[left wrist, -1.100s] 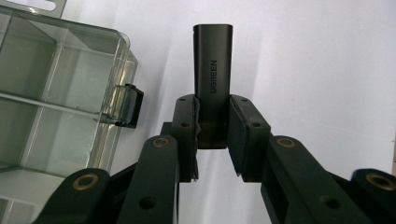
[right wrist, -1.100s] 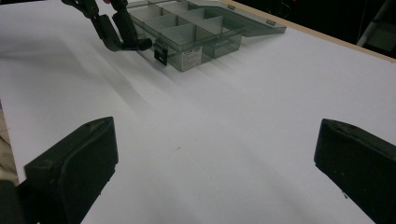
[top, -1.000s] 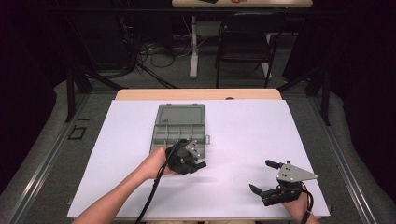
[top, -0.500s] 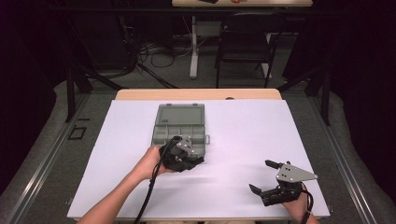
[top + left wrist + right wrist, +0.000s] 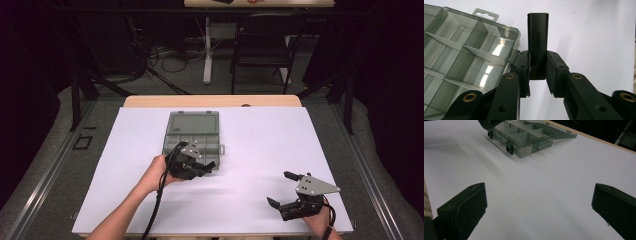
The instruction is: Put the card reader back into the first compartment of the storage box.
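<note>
A smoky grey compartment box (image 5: 192, 131) lies open in the middle of the white table, lid folded back; its dividers show in the left gripper view (image 5: 466, 52) and the right gripper view (image 5: 524, 137). My left gripper (image 5: 204, 166) hovers at the box's near right corner. It is shut on a black oblong adapter (image 5: 538, 42) with "UGREEN" lettering, which sticks out past the jaws (image 5: 538, 72) just beside the box's edge. My right gripper (image 5: 282, 189) rests near the table's front right, open, with bare white surface between its jaws (image 5: 539, 202).
White sheet (image 5: 260, 140) covers the table, with a wooden strip (image 5: 210, 101) at its far edge. Beyond stand a black chair (image 5: 260, 50) and floor cables (image 5: 165, 55). The box's compartments look empty where visible.
My left gripper has moved up and slightly left toward the box's near right corner, carrying the black adapter. The right gripper has stayed put.
</note>
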Demonstrator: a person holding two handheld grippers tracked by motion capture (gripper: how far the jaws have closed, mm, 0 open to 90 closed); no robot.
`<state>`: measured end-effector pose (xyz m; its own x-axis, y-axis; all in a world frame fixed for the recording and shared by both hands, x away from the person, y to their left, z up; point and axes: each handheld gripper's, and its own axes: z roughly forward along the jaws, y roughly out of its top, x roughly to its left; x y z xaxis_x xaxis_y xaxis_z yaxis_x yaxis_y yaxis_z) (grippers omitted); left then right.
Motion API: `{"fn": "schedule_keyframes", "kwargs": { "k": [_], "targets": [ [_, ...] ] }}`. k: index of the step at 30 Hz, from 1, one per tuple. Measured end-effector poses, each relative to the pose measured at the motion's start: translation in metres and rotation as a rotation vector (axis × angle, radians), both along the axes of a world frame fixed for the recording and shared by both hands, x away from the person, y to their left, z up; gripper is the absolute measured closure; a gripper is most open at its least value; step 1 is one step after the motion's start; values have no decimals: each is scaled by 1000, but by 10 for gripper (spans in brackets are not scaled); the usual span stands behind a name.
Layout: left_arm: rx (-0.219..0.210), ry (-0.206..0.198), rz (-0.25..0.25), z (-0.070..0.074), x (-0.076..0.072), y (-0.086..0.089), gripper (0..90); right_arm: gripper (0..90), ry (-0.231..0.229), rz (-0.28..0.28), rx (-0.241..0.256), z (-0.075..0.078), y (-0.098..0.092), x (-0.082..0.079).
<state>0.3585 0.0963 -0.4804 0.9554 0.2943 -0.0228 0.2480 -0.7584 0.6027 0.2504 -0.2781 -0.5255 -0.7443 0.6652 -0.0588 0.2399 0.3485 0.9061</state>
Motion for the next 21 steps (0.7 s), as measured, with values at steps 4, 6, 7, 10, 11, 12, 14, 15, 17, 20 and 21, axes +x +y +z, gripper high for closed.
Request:
{"fn": "schedule_keyframes", "kwargs": {
  "k": [4,6,7,10,11,12,14,15,17,20,21],
  "targets": [
    [-9,-9,16,1,1,5,736,0,7,-4,2,0,0,0],
    [-15,-10,24,2,2,8,736,0,5,-5,0,0,0,0],
    [-15,-10,24,2,2,8,736,0,7,-5,0,0,0,0],
    [-27,-11,41,3,4,13,736,0,7,-5,1,-1,0,1],
    [-35,-14,53,4,5,16,736,0,8,-6,-2,-1,0,1],
    [-35,-14,53,4,5,16,736,0,8,-6,-2,-1,0,1],
    [-41,-15,65,4,6,19,736,0,7,-4,-1,-1,1,1],
    [-47,-14,72,4,7,20,736,0,8,-5,-3,-1,0,1],
    [-51,-17,80,6,8,21,736,0,9,-8,0,-1,0,1],
    [-62,-25,87,8,9,24,736,0,8,-10,-1,0,-1,1],
    [-65,-25,88,9,9,25,736,0,9,-10,-1,0,0,1]
  ]
}}
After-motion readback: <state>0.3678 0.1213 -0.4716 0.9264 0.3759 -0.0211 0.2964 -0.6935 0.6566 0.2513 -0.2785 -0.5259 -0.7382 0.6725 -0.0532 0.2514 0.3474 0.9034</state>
